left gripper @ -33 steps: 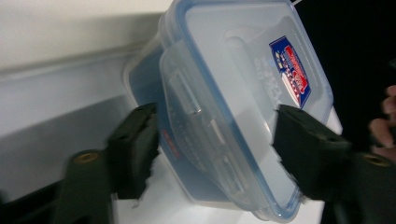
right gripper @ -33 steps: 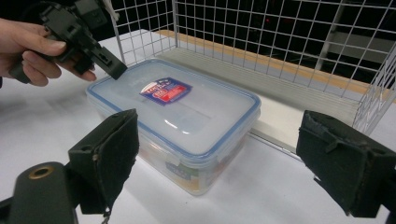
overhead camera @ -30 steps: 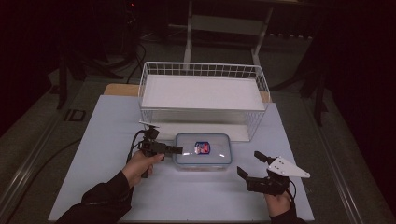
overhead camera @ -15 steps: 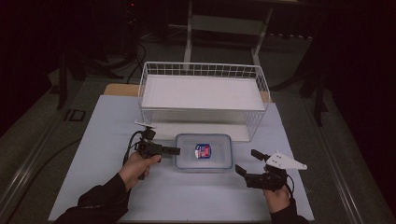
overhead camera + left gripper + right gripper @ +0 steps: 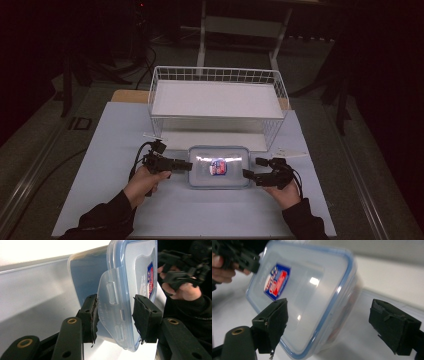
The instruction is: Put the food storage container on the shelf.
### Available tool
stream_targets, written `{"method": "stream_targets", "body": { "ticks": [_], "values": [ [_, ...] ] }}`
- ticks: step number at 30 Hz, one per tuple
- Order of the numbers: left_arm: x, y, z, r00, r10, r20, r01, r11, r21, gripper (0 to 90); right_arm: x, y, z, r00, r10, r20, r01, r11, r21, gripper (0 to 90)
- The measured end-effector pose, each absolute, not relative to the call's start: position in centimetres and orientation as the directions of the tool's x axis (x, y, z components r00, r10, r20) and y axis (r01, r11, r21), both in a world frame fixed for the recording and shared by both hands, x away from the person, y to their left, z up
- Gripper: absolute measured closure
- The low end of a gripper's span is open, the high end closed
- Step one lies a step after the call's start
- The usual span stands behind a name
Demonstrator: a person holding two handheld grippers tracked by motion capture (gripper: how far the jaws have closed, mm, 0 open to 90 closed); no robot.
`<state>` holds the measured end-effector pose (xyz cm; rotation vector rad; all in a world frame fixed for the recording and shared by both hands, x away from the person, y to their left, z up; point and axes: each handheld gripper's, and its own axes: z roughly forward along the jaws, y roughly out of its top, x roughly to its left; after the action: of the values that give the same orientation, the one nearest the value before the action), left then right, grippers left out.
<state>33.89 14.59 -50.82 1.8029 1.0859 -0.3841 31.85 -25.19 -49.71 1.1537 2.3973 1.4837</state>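
**Both sets of fingers at the ends of the lidded box**

Dark room all round; my lit area is the pale worktop (image 5: 115,150), and I go from big to small. At its far edge stands a white wire basket (image 5: 217,95), its base a plain white panel. Just in front of the basket, near the middle of the worktop, lies a clear plastic container (image 5: 219,166) with a blue-rimmed lid and a red-and-blue label (image 5: 217,167) on top. My left gripper (image 5: 187,165) sits at the container's left end. In the left gripper view its fingers (image 5: 88,315) have just been closing around the lid's latch flap (image 5: 110,305); one pad touches the flap, the other stands just off it. My right gripper (image 5: 248,174) is at the container's right end, fingers (image 5: 272,320) wide apart though they have just narrowed slightly, with the container's corner between them and neither pad on it.
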Motion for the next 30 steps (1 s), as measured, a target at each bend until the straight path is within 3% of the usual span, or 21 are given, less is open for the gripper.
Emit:
{"method": "stream_targets", "body": {
  "ticks": [6, 8, 16, 30],
  "values": [
    [33.7, 14.6, -50.8, 0.568, 0.501, -0.652, 0.801, -0.153, 0.579, 56.5, 32.6, -24.7, -50.4, -0.712, 0.602, 0.362, 0.599, 0.25, 0.761, 21.3],
    [33.6, 14.6, -50.7, 0.572, 0.501, -0.649, 0.798, -0.156, 0.583, 56.6, 32.9, -24.9, -50.5, -0.706, 0.588, 0.394, 0.615, 0.235, 0.752, 28.9],
    [33.0, 14.6, -50.6, 0.588, 0.5, -0.636, 0.786, -0.166, 0.596, 57.3, 33.4, -25.6, -50.9, -0.664, 0.543, 0.513, 0.69, 0.181, 0.701, 43.1],
    [31.0, 13.6, -49.5, 0.636, 0.553, -0.538, 0.726, -0.193, 0.66, 57.2, 32.5, -26.3, -50.6, -0.628, 0.545, 0.555, 0.722, 0.141, 0.678, 49.0]
  ]
}}
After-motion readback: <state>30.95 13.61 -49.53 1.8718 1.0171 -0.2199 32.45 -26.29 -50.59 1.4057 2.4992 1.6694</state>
